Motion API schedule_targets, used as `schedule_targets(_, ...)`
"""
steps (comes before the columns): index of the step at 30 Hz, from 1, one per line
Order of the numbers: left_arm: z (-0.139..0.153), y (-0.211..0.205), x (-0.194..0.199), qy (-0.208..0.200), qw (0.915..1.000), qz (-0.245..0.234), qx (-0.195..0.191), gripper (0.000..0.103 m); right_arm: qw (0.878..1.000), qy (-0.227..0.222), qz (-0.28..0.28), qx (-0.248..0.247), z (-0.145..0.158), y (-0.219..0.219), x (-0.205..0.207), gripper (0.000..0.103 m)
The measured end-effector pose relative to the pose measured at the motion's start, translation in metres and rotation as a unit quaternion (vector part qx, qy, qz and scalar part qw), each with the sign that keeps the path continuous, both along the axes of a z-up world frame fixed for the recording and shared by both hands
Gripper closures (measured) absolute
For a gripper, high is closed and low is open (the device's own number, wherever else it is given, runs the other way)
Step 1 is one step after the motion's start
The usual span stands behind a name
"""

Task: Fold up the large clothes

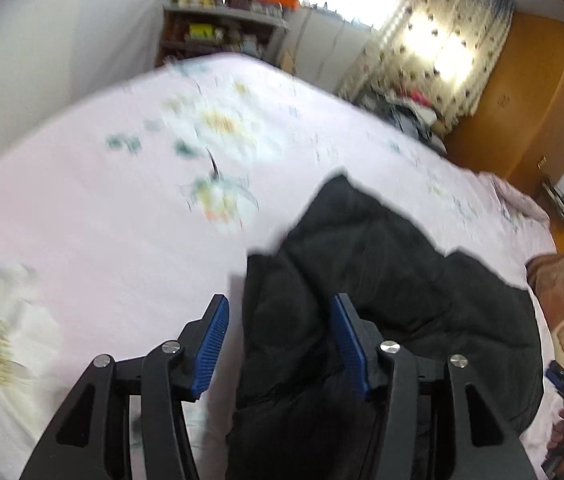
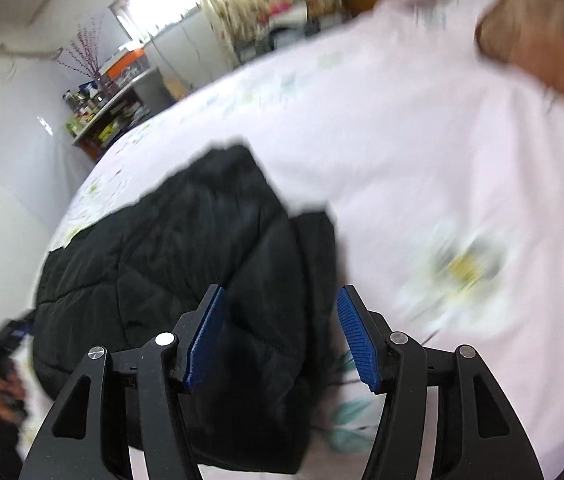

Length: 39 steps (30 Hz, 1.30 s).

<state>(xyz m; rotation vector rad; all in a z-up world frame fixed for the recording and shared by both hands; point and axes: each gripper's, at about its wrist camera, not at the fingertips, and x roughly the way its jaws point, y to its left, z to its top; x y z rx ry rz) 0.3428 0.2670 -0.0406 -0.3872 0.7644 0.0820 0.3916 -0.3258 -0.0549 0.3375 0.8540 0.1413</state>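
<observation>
Jacket (image 1: 381, 280) lies bunched on the bed (image 1: 102, 220) between both spread tongs, left (image 1: 280, 344) and right (image 2: 282, 336), gripping nothing, so your puffy fold may spring open.

The black jacket (image 1: 381, 280) is a matt, puffy quilted cloth with stitched seams, lying on a smooth pale pink bedsheet (image 1: 82, 208) of soft cloth printed with daisies. The left gripper (image 1: 280, 344) and the right gripper (image 2: 280, 336) are matt black plastic with shiny round metal pins, and their blue pads (image 2: 355, 340) are finely ribbed. At two o'clock in the left wrist view stands a wardrobe (image 1: 529, 96) of smooth orange-brown wood with a slight sheen, and beside it at one o'clock hangs a thin spotted cloth curtain (image 1: 433, 40)
</observation>
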Motion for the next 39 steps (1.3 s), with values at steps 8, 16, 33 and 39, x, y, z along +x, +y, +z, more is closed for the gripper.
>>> schedule_targets(8, -0.013, -0.055, 0.06, 0.021, 0.9936, -0.065, 0.09, 0.047, 0.997, 0.0, 0.064, -0.049, -0.007, 0.056, 0.046, 0.044)
schedule_targets(16, -0.018, -0.057, 0.056, 0.027, 0.9941, -0.049, 0.093, 0.042, 0.994, 0.028, 0.066, -0.082, -0.022, 0.056, 0.051, 0.044)
schedule_targets(33, 0.046, -0.133, -0.123, 0.014, 0.9906, -0.086, 0.105, 0.042, 0.991, -0.027, 0.06, -0.119, 0.06, 0.096, -0.121, 0.044)
schedule_targets(39, 0.065, -0.155, -0.18, 0.008, 0.9896, -0.097, 0.105, 0.042, 0.991, -0.045, 0.058, -0.114, 0.082, 0.107, -0.179, 0.044)
